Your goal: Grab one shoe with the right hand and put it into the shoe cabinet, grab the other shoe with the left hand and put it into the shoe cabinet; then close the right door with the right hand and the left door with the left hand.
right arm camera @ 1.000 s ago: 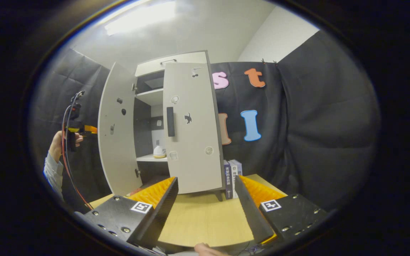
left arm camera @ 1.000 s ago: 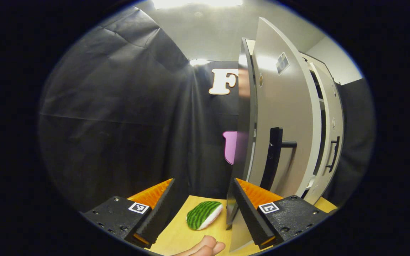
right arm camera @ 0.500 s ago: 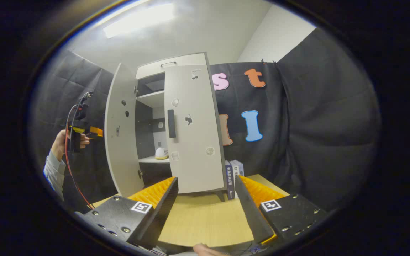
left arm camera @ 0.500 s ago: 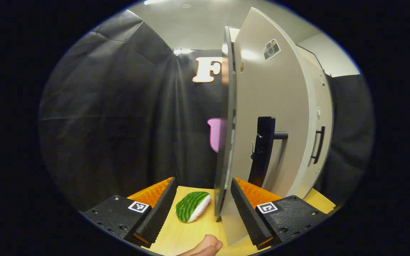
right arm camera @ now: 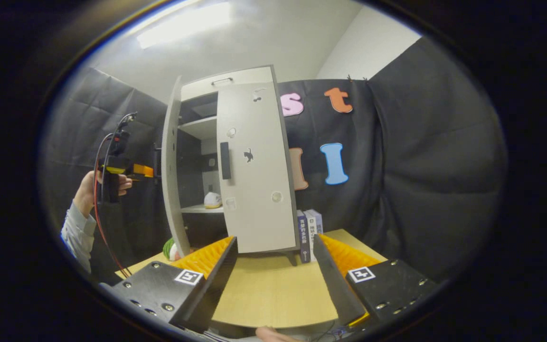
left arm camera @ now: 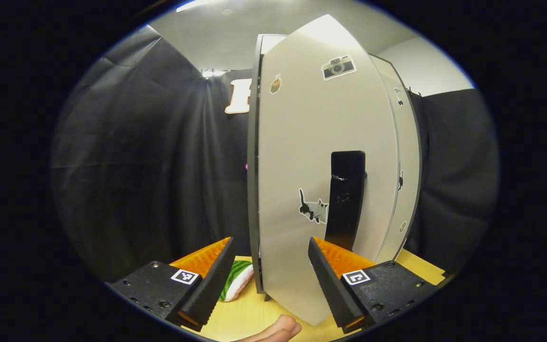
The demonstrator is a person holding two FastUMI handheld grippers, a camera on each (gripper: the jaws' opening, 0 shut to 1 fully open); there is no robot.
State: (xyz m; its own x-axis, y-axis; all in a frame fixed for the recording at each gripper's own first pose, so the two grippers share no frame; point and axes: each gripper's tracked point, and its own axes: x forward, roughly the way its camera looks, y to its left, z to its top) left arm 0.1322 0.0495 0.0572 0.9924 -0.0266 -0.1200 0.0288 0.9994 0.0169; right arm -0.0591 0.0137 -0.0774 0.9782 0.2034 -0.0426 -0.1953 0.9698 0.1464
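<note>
The pale shoe cabinet [right arm camera: 228,83] stands on the wooden table [right arm camera: 273,294]. Its left door [left arm camera: 311,156] fills the middle of the left gripper view, black handle [left arm camera: 347,194] just beyond my open left gripper [left arm camera: 271,270], which holds nothing. In the right gripper view a hand holds that left gripper [right arm camera: 151,171] against the outer side of the half-open left door [right arm camera: 173,171]. The right door [right arm camera: 254,171] looks nearly shut. A light shoe [right arm camera: 213,200] rests on the shelf inside. My right gripper [right arm camera: 273,270] hangs open over the table, well short of the cabinet.
A green striped soft object [left arm camera: 236,280] lies on the table left of the cabinet's foot, and I also see this green object [right arm camera: 169,248] past the left door. Books [right arm camera: 307,232] stand at the cabinet's right side. A sleeve [right arm camera: 76,232] is at the left.
The left door has swung a good way toward shut, with the left gripper following it. The right gripper has barely moved.
</note>
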